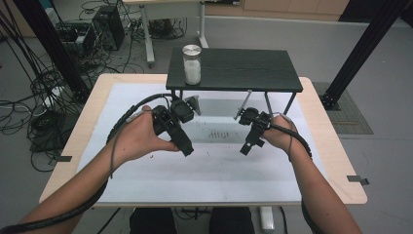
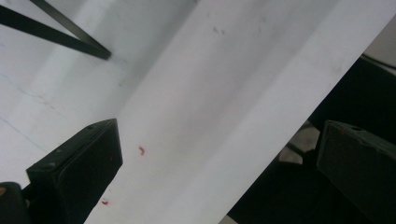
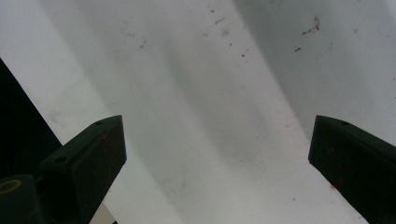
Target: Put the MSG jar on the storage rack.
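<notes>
High view: both grippers, left (image 1: 187, 150) and right (image 1: 245, 148), fingers spread empty, well short of the jar (image 1: 192, 65).

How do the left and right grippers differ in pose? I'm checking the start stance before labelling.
The left gripper sits nearer the table's middle, its hand gripping from the side; the right gripper hangs from a hand farther right. Both are open, empty, above the white mat, pointing down toward the person.

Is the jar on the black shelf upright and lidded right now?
Yes. The jar stands upright on the black shelf, its silver lid on top, white contents filling roughly the lower half.
</notes>
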Action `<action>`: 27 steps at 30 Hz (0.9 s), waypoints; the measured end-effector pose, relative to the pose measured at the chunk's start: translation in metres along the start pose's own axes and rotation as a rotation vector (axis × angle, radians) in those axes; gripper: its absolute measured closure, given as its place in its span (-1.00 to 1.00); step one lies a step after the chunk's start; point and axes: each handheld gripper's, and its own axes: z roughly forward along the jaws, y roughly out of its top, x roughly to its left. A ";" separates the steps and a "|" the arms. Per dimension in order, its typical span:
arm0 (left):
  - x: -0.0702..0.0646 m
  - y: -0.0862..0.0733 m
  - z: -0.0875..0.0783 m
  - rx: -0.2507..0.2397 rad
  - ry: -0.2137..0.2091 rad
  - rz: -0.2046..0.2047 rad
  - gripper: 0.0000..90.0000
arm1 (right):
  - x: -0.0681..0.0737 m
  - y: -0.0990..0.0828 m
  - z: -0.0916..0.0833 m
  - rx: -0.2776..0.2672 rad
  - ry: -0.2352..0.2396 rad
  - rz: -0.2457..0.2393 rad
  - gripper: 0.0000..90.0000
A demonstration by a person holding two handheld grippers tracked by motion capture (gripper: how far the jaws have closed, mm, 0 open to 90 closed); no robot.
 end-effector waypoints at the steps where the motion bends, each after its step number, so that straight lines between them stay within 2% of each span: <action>1: 0.001 0.001 0.006 0.006 -0.007 -0.003 -0.99 | 0.000 0.000 0.000 0.000 0.000 0.000 -0.91; 2: 0.002 0.001 0.011 0.012 -0.008 -0.004 -0.99 | -0.001 0.000 0.000 0.000 0.008 0.000 -0.91; 3: 0.005 0.003 0.023 0.026 -0.007 -0.010 -0.99 | 0.002 0.000 0.000 0.005 -0.011 0.002 -0.91; 4: 0.005 0.003 0.023 0.026 -0.007 -0.010 -0.99 | 0.002 0.000 0.000 0.005 -0.011 0.002 -0.91; 5: 0.008 0.005 0.032 0.040 -0.017 -0.018 -0.99 | 0.003 -0.001 0.000 0.001 -0.010 0.000 -0.91; 6: 0.008 0.005 0.032 0.040 -0.017 -0.018 -0.99 | 0.000 -0.001 -0.001 0.005 0.010 -0.002 -0.90; 8: 0.011 0.008 0.043 0.069 -0.025 -0.023 -0.99 | 0.002 0.000 -0.001 0.005 -0.004 -0.004 -0.91; 11: 0.012 0.009 0.047 0.074 -0.030 -0.022 -0.99 | 0.003 -0.001 0.000 -0.001 -0.020 -0.004 -0.91; 14: 0.013 0.010 0.049 0.073 -0.036 -0.024 -0.99 | -0.001 0.000 0.001 0.001 -0.004 -0.001 -0.91; 17: 0.013 0.011 0.049 0.073 -0.044 -0.019 -0.99 | 0.000 0.000 0.004 0.003 -0.012 0.002 -0.91; 20: 0.013 0.011 0.049 0.069 -0.049 -0.014 -0.99 | -0.003 0.000 0.004 -0.003 0.013 0.003 -0.91; 27: 0.013 0.011 0.051 0.068 -0.057 -0.014 -0.99 | -0.002 0.001 0.005 0.000 0.013 0.006 -0.91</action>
